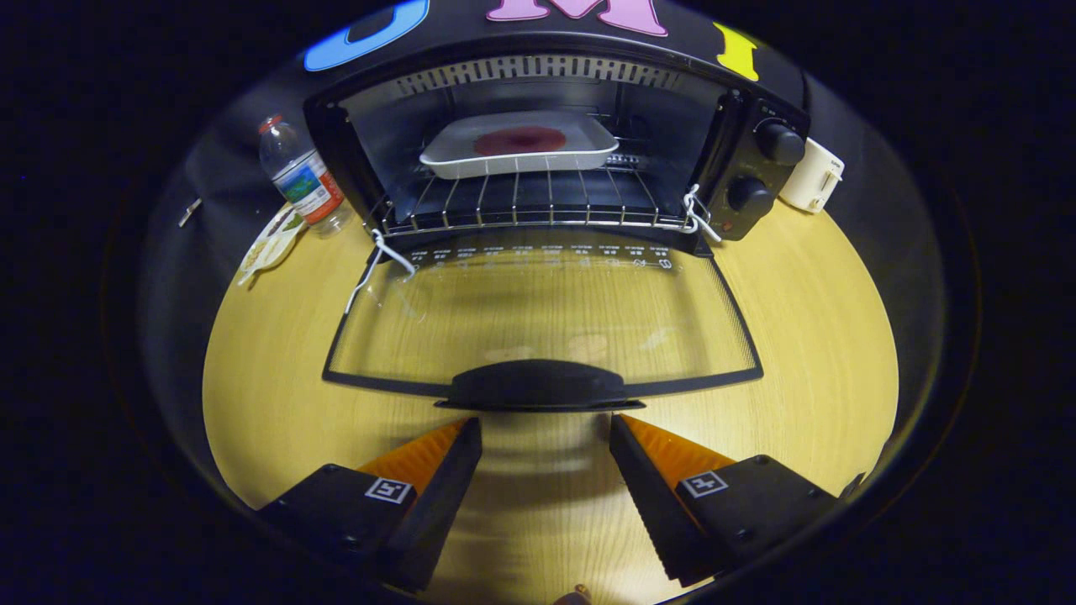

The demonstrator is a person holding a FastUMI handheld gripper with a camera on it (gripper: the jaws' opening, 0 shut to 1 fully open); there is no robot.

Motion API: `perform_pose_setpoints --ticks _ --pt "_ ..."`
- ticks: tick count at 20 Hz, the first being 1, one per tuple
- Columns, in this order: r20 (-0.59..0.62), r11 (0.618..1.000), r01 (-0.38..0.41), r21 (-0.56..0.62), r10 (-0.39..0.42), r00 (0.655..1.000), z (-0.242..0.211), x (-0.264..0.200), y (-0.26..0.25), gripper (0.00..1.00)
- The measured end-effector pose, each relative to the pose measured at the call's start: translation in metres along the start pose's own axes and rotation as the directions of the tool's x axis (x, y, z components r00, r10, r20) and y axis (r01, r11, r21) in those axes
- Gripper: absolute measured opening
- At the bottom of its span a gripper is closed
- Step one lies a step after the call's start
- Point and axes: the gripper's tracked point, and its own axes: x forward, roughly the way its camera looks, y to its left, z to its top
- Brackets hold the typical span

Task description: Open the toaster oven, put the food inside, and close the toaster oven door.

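The black oven stands at the back of the tabletop, its glass door folded flat. A white tray holding a dark red disc sits on the wire rack inside. The gripper hovers just short of the door handle, jaws spread wide, holding nothing.

tray on rack inside toaster oven, door down before it, bottle left

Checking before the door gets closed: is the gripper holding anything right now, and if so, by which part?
Nothing is held. The gripper is open, its fingers just short of the door handle of the toaster oven, touching nothing.
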Motion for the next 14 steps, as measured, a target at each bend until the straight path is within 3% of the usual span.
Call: perform_pose_setpoints --ticks 5,8,12,14 --pt "0.018 1.000 -0.027 0.000 0.027 0.999 0.005 -0.010 0.001 1.00" --pt "0.109 0.998 -0.055 0.011 0.054 0.993 0.015 -0.037 0.002 1.00" --pt "0.336 0.994 -0.104 0.021 0.091 0.937 0.048 -0.076 0.002 0.99" --pt "0.375 0.995 -0.094 0.024 0.078 0.924 0.052 -0.089 -0.006 0.99"
